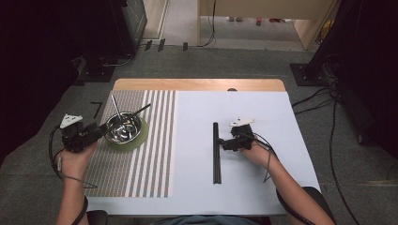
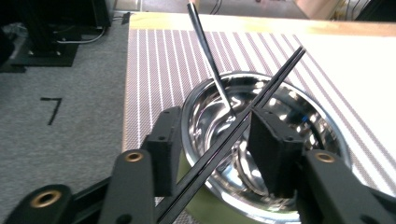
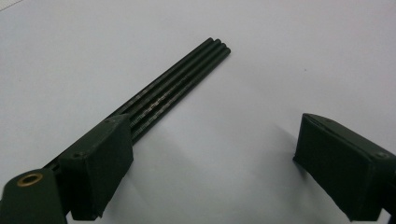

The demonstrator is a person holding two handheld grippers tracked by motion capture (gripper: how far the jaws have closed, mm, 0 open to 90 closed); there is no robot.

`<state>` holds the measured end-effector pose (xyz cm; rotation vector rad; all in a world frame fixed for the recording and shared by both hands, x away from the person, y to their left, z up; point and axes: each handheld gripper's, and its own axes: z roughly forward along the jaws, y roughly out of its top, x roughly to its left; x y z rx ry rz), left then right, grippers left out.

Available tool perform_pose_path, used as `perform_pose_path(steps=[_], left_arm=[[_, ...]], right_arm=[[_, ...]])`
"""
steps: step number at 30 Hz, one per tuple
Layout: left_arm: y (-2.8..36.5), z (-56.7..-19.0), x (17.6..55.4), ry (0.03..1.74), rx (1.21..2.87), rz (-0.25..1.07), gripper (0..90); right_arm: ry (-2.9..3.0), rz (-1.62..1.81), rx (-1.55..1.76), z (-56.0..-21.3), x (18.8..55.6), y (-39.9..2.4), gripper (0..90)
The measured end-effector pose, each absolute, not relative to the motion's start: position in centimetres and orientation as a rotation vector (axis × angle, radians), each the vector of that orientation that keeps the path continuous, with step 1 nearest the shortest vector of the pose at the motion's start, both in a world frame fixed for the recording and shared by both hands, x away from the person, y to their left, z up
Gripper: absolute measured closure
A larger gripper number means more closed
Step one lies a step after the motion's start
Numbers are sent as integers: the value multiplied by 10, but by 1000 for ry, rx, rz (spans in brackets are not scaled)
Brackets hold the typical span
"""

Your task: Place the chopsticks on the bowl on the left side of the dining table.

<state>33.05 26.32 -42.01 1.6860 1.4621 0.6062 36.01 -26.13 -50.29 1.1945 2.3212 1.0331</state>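
Right gripper (image 3: 212,163) wide open, nothing held, resting just beside bundled chopsticks (image 3: 180,86) on white table (image 1: 263,187). Left gripper (image 2: 215,154) part-open, astride a black chopstick (image 2: 243,121) across steel bowl (image 2: 322,135), pads apparently clear. Step judged: loading chopsticks into bowl. Next: right gripper pinching one from bundle.

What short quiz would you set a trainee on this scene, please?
1. True or false: the steel bowl stands directly on the bare white table.
2. Which gripper's jaws straddle the bowl's rim: the left gripper or the right gripper?
3. Fill in: beside the bundle of black chopsticks, the right gripper's jaws are ___.
Key: 1 false, it sits on a green coaster on the striped placemat; 2 left; 3 open.
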Motion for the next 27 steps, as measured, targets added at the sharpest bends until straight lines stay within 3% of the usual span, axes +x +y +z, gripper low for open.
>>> perform_pose_path(steps=[5, 15, 24, 27], left_arm=[[256, -421, 335, 1475, 1695, 605, 690], [233, -419, 353, 1483, 1785, 611, 775], [218, -423, 367, 1512, 1761, 594, 900], [216, -426, 368, 1508, 1758, 584, 900]], right_arm=[[2321, 1034, 1195, -503, 360, -261, 111], [2320, 1034, 1196, -503, 360, -261, 111], [2321, 1033, 1197, -503, 360, -261, 111], [2322, 1032, 1197, -503, 360, -261, 110]])
